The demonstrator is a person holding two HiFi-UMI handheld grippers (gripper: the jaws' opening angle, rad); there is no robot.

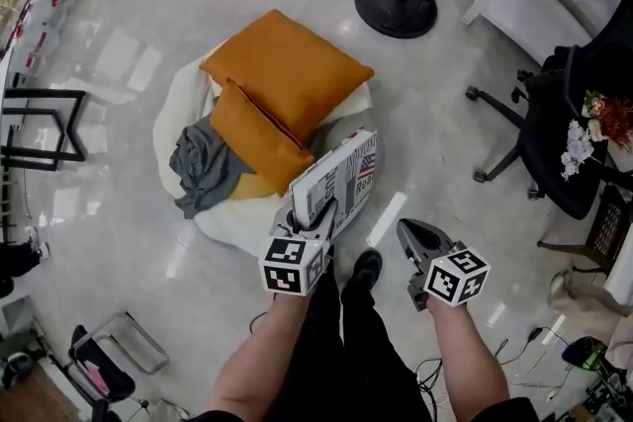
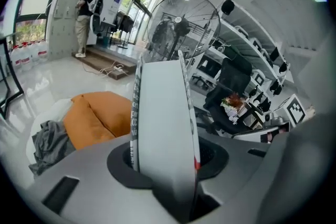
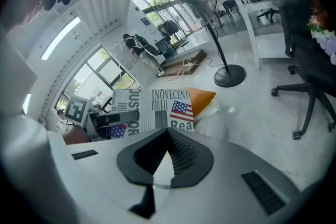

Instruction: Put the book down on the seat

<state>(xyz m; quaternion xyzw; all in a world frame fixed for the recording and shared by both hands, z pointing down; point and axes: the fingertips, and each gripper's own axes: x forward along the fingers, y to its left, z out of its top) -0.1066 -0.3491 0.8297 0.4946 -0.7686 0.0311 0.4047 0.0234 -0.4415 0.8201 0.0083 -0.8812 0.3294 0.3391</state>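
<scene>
Item 1, book: a white, slab-like book printed with newspaper headlines and an American flag (image 1: 341, 181). I see it standing on edge, tilted, over the near right rim of the seat. From the head view I cannot say for certain whether its far corner touches the seat or hangs just above it.

Item 2, left gripper (image 1: 315, 212): jaws partly open and clamped on the near lower end of the book. In the left gripper view the book's narrow white edge rises straight up between the two pads and fills the gap.

Item 3, right gripper (image 1: 404, 230): jaws brought together at the tips, with nothing between them. It sits beside the left one, apart from the book, over the floor. In its own view I see the book's printed cover just beyond the jaw tips.

Item 4, seat: a round white cushioned seat (image 1: 180, 104) on a pale glossy floor (image 1: 109, 44). It carries two orange cushions (image 1: 287, 64) and a crumpled grey cloth (image 1: 203, 168).

Item 5, surroundings: a black round fan base (image 1: 396, 3) beyond the seat, and a black office chair (image 1: 564, 133) at the right.
</scene>
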